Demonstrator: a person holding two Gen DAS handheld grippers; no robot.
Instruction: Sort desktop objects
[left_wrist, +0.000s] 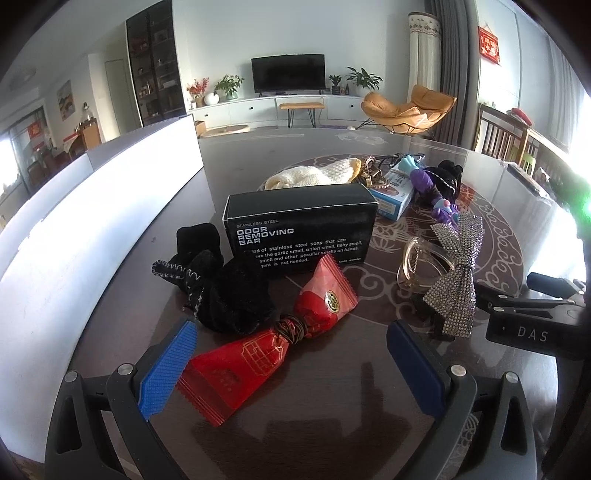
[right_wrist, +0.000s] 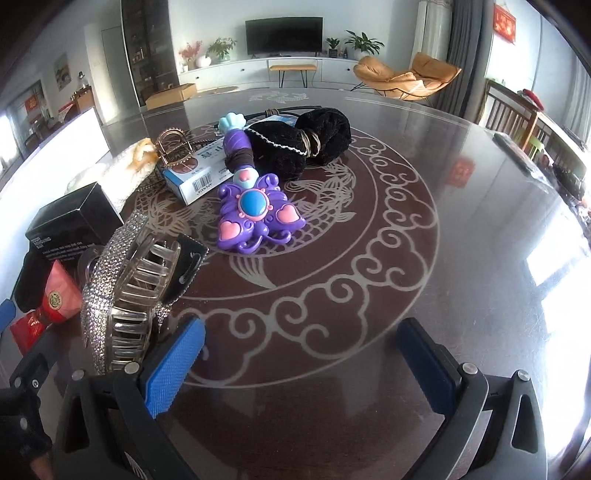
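A red candy wrapper tied in the middle lies between the wide-apart blue pads of my open left gripper, close to the left pad. Behind it lie a black velvet scrunchie and a black "Odor Removing Bar" box. A rhinestone bow clip on a clear claw clip lies to the right. My right gripper is open over bare table; the bow clip touches its left side. Ahead lie a purple toy wand, a blue-white box and another black scrunchie.
A white board or box wall runs along the table's left. A cream knitted cloth and a gold claw clip lie at the back of the pile. The dark patterned tabletop reaches right. Wooden chairs stand beyond.
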